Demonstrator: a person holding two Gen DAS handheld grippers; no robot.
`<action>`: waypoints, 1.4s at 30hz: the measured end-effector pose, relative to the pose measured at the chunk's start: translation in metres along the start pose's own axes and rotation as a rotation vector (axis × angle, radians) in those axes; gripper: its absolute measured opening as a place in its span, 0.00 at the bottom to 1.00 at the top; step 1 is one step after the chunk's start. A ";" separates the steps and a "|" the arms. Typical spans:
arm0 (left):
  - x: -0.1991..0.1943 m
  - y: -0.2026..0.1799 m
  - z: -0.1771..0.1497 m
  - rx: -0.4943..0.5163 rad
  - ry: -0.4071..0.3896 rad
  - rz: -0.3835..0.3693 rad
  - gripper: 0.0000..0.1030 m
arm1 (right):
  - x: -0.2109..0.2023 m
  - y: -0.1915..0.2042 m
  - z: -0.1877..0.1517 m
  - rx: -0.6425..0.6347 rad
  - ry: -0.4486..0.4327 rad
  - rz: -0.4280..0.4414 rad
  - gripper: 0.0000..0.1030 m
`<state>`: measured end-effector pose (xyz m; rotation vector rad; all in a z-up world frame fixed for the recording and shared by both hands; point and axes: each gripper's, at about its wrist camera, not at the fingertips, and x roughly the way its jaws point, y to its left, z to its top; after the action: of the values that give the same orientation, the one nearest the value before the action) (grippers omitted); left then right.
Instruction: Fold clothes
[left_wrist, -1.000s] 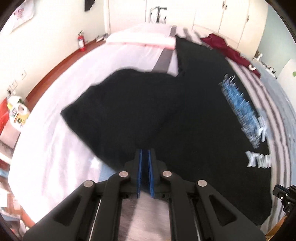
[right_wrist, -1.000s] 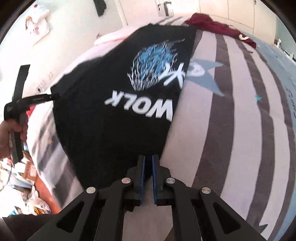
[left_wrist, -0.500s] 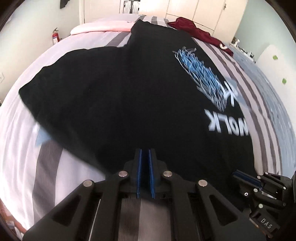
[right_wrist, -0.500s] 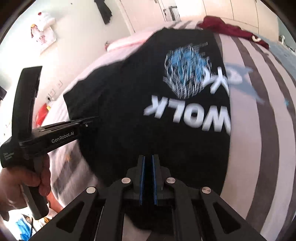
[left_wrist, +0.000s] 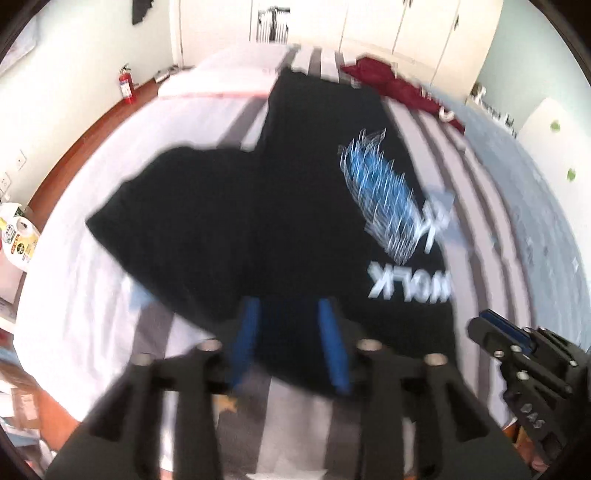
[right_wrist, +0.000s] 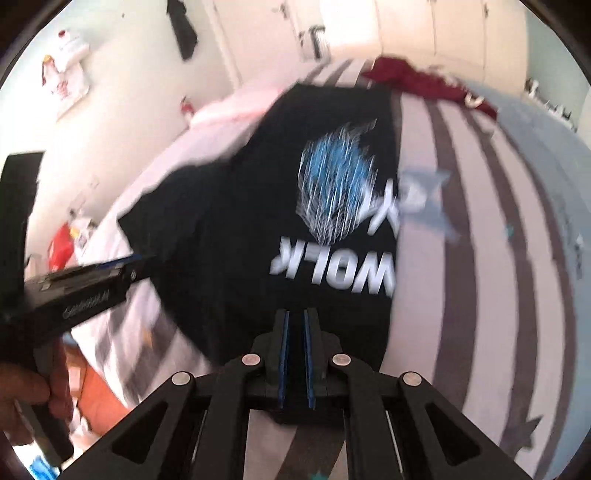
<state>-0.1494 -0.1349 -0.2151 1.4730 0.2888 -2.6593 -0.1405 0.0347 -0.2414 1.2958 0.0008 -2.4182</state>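
Black T-shirt (left_wrist: 280, 221) with a blue-and-white print and white lettering lies spread on the striped bedspread (left_wrist: 491, 206), print side up, its near hem at the bed's near edge and its far end running toward the pillow (left_wrist: 236, 70). 1 sleeve (left_wrist: 147, 206) sticks out flat on the left; on the right the cloth ends in a straight edge just past the lettering, with no sleeve showing, which I read as that side possibly folded under, though motion blur keeps me from being sure. By that reading the fold is partial at most: the left sleeve and the lengthwise fold remain. The left gripper (left_wrist: 291, 343) stands with its 2 blue pads wide apart over the near hem, with dark cloth seen between them but nothing pinched. The right gripper (right_wrist: 295, 350) has its pads drawn nearly together with a thin gap, at the hem's right part; whether cloth is caught in that gap I cannot tell. Beyond the shirt a dark red garment (left_wrist: 399, 88) lies heaped near the bed's far end, and a fire extinguisher (left_wrist: 126, 83) stands by the left wall.
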 end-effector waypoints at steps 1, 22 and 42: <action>-0.006 -0.001 0.009 0.000 -0.018 -0.002 0.57 | -0.003 0.000 0.008 -0.001 -0.013 -0.010 0.19; 0.004 0.102 0.089 -0.015 -0.127 0.171 0.63 | 0.015 -0.009 0.120 0.029 -0.114 -0.124 0.45; 0.096 0.244 0.063 -0.144 0.028 0.144 0.64 | 0.082 0.036 0.133 0.035 -0.035 -0.126 0.71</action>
<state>-0.2120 -0.3857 -0.2934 1.4315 0.3546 -2.4523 -0.2745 -0.0512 -0.2245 1.3052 0.0319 -2.5570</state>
